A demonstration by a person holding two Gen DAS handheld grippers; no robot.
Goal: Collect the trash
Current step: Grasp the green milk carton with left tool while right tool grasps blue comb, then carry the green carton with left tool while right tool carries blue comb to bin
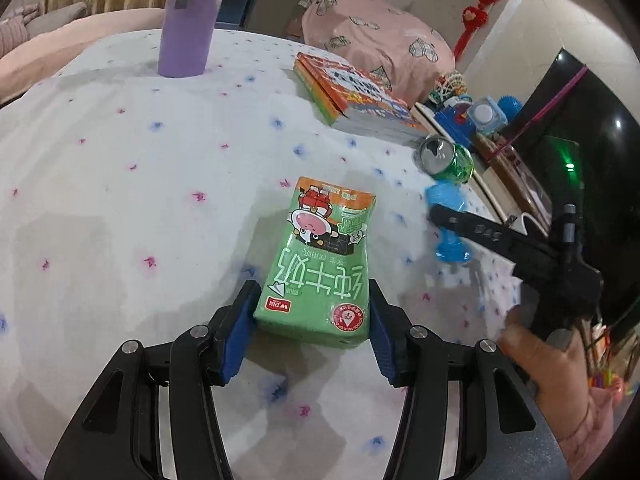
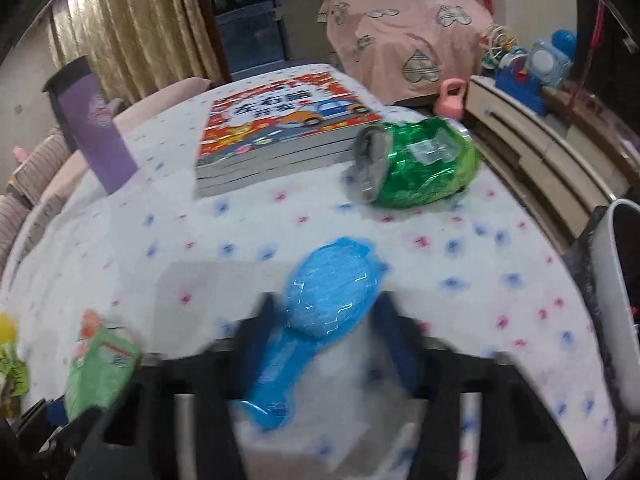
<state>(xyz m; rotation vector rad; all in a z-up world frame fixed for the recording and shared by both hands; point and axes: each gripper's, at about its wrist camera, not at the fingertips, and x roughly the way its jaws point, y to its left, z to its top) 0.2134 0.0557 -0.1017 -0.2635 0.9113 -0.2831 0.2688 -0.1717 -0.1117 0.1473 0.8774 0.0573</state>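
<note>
A green milk carton [image 1: 320,256] lies flat on the flowered tablecloth [image 1: 120,160]. My left gripper [image 1: 312,320] is shut on its near end, both blue pads against its sides. The same carton [image 2: 100,364] shows at the lower left of the blurred right wrist view. A blue plastic item [image 2: 320,308], shaped like a small dumbbell, sits between the fingers of my right gripper [image 2: 328,322], which hug its wide end. In the left wrist view one black finger [image 1: 480,234] lies across that blue item [image 1: 452,248]. A crushed green can [image 2: 416,164] lies on its side just beyond.
A stack of picture books [image 2: 280,132] lies at the back of the table, and a purple tumbler [image 2: 96,128] stands at the far left. A white bin [image 2: 624,300] stands off the table's right edge. Toys crowd a cabinet [image 2: 532,140] behind. A hand [image 1: 560,380] holds the right gripper.
</note>
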